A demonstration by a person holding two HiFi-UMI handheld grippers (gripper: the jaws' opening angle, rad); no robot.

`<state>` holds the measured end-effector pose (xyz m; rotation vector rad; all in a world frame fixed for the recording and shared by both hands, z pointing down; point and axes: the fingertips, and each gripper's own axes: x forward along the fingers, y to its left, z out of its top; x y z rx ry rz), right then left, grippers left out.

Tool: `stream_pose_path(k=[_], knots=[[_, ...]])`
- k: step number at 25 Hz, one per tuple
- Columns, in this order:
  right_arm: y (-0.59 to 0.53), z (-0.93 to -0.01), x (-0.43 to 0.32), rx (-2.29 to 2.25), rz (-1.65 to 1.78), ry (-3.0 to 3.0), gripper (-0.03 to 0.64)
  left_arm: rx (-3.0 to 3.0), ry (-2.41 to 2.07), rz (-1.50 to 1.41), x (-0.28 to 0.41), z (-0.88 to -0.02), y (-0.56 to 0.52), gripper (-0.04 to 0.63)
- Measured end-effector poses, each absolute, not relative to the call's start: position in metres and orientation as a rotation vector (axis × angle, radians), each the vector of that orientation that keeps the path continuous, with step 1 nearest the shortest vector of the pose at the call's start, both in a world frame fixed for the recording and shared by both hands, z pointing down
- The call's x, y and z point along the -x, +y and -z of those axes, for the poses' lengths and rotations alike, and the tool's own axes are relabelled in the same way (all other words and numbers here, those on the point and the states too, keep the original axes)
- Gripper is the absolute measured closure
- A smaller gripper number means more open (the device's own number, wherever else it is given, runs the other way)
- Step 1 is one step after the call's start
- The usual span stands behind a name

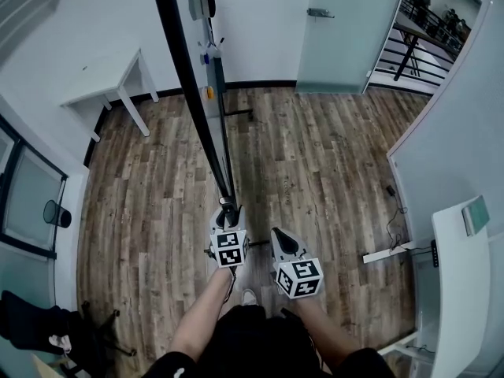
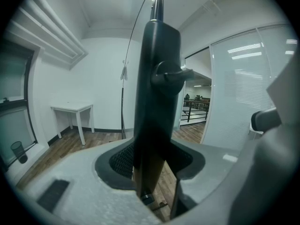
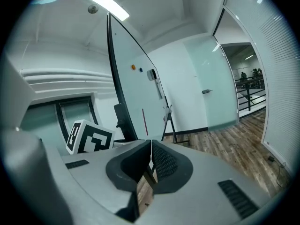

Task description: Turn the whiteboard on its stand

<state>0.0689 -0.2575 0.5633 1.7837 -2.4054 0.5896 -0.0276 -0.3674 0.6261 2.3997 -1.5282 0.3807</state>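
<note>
Looking steeply down from the person's head, a tall whiteboard on a rolling stand is seen almost edge-on. Its dark frame runs from the top of the picture down to the person's hands, above a wood-plank floor.

The left tongs meet the lower end of that frame. In the left gripper view, the left tongs are clamped on the whiteboard's dark upright frame. The frame fills the space between the two pads and rises straight up the picture, with a small knob jutting from its side.

The right tongs sit just beside the left, apart from the board. In the right gripper view, the right tongs are closed together and hold nothing. The whiteboard stands beyond them to the left, its pale face turned toward this side and carrying a small orange magnet. The left gripper's marker cube shows beside the frame.

A glass door stands at the far wall.
</note>
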Motion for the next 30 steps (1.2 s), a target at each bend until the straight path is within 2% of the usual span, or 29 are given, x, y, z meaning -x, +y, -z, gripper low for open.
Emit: stream_pose_path(k=[30], knots=[[-0.158, -0.577, -0.092, -1.649, -0.590, -2.446, 0.603, -2.366, -1.558, -0.380, 0.003, -0.632, -0.261, 0.402]])
